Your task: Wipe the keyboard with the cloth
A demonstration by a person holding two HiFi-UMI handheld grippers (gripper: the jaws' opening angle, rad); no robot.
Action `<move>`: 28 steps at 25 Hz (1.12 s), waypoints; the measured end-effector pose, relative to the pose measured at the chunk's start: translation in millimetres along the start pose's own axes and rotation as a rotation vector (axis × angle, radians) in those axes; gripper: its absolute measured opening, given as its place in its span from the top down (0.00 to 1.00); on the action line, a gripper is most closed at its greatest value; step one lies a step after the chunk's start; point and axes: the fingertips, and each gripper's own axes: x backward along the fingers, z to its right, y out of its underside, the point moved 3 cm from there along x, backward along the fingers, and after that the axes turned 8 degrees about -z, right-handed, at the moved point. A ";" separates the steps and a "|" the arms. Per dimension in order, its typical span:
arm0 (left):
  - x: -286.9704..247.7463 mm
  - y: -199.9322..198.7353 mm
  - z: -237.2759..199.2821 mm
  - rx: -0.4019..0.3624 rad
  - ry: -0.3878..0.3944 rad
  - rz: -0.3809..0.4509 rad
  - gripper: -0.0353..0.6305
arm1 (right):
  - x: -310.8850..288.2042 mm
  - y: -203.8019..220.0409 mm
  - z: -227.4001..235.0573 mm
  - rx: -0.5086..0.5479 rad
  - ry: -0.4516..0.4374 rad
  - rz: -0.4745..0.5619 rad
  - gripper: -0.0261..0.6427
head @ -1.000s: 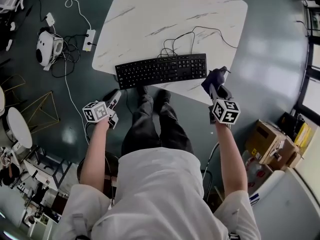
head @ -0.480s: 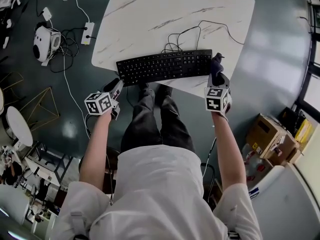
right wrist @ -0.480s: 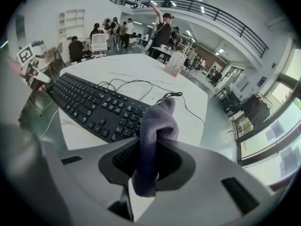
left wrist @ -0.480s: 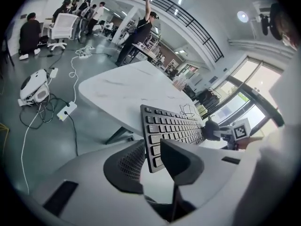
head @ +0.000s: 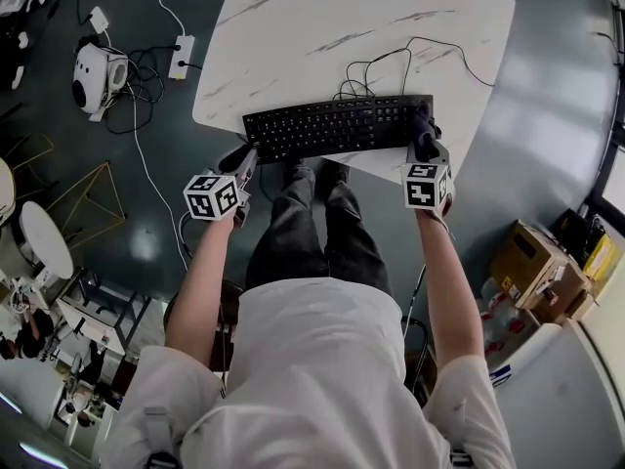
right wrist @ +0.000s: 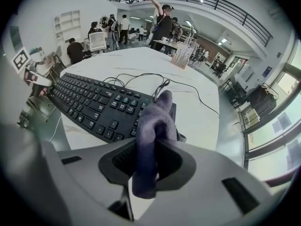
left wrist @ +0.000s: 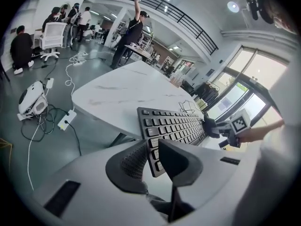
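Over the last second the right gripper [head: 426, 151] has come down from beside the table's edge onto the right end of the flat black computer keyboard [head: 332, 125], bringing its cloth along. The left gripper [head: 245, 157] has edged in towards the keyboard's left near corner.

Far to the left of the keyboard, down on the dark floor, sits a rounded white device with black patches [head: 93, 76]. Beside it lies a white power strip [head: 181, 55] among loose cables.

Nearer in, the left gripper hangs just off the keyboard's left near corner, angled downward. Its jaws have just been closing but stand apart. Nothing is pinched between them, and the left gripper view shows only the keyboard's corner keys through the gap.

The keyboard lies along the near edge of the white marble-patterned table [head: 322, 18], with its thin black cable [head: 376, 62] looped on the tabletop behind it.

At the keyboard's right end, the right gripper points steeply down with its jaws clamped on a bunched purple-grey cloth [right wrist: 154, 121]. The free end of the cloth pokes out past the jaws and sits over the last keys. I cannot tell whether it presses on them.

Well to the right of the keyboard, brown cardboard boxes [head: 532, 262] stand on the floor.
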 end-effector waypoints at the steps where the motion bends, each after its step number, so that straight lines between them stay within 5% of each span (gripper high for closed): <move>1: -0.4 -0.3 -0.1 0.003 -0.004 0.002 0.82 | 0.0 -0.7 -0.3 -0.006 0.002 0.000 0.82; 19: 0.4 -3.6 -6.4 0.055 -0.036 0.042 0.87 | 9.4 -27.1 -67.4 -0.092 -0.059 0.010 0.82; 28: 1.0 -4.3 -8.3 0.067 -0.013 0.052 0.88 | 15.6 -54.1 -129.2 -0.023 -0.110 0.040 0.82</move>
